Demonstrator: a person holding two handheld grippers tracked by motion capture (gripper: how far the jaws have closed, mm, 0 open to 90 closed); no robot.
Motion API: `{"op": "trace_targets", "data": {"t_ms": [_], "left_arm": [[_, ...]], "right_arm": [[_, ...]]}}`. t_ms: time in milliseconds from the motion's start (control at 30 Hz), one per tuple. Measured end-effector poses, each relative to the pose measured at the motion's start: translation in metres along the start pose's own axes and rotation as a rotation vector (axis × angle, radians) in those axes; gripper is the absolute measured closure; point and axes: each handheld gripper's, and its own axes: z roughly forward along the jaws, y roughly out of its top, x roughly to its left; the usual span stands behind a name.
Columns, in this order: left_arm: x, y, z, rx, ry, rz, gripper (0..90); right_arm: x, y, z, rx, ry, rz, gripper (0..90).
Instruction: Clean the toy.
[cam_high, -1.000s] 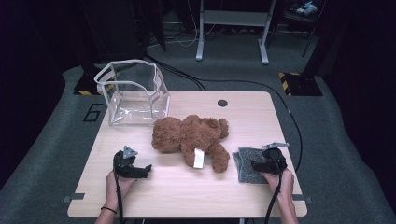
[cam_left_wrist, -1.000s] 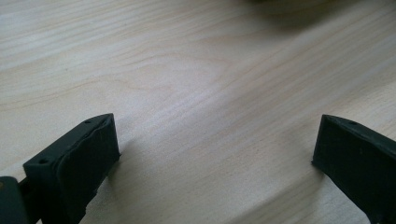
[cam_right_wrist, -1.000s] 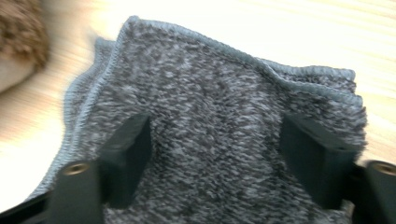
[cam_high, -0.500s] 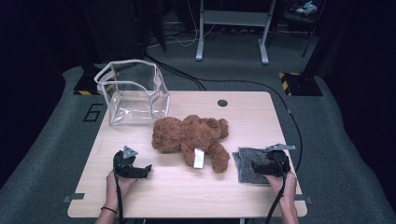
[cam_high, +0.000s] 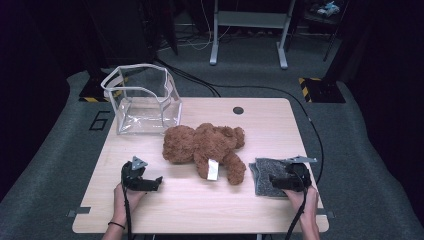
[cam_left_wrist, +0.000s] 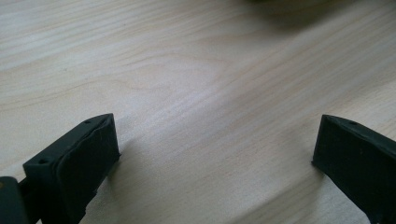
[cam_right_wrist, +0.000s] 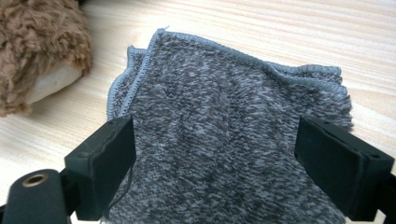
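Observation:
A brown teddy bear (cam_high: 202, 145) lies on its side in the middle of the wooden table (cam_high: 200, 210), a white tag on its body. To its right a grey knitted cloth (cam_high: 260, 172) lies flat. My right gripper (cam_high: 272, 181) rests low over the cloth, pointing left. Its jaws have just been opening and now stand wide apart, with the cloth (cam_right_wrist: 224, 116) under and between them, unpressed. The bear's paw (cam_right_wrist: 42, 42) shows at that view's upper left. My left gripper (cam_high: 157, 182) sits at the front left, open over bare wood (cam_left_wrist: 215, 93).
A clear plastic bag (cam_high: 145, 100) with white edging stands open at the table's back left. A small dark grommet (cam_high: 238, 110) sits near the back edge. Cables and a metal stand are on the floor beyond the table.
The right gripper has shifted slightly over the grey cloth. The left gripper, the bear and the bag have stayed in place.

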Motion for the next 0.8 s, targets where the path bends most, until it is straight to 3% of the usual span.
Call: {"op": "trace_targets", "data": {"t_ms": [300,333,400,800], "left_arm": [[-0.0002,-0.0002,0.0004,-0.006,0.002,0.001,0.0],[-0.0003,-0.0003,0.0004,-0.006,0.003,0.0,0.0],[-0.0017,-0.0006,0.001,-0.014,0.001,-0.018,0.0],[-0.0017,-0.0005,0.0,-0.019,-0.001,-0.004,1.3]], "right_arm": [[0.0012,-0.0005,0.0003,0.0,0.011,0.01,11.6],[-0.0002,-0.0003,0.0016,-0.007,0.015,-0.006,11.6],[0.0009,0.0005,0.0018,-0.003,0.021,0.002,11.6],[0.0016,-0.0005,0.0005,0.017,0.017,0.017,11.2]]}}
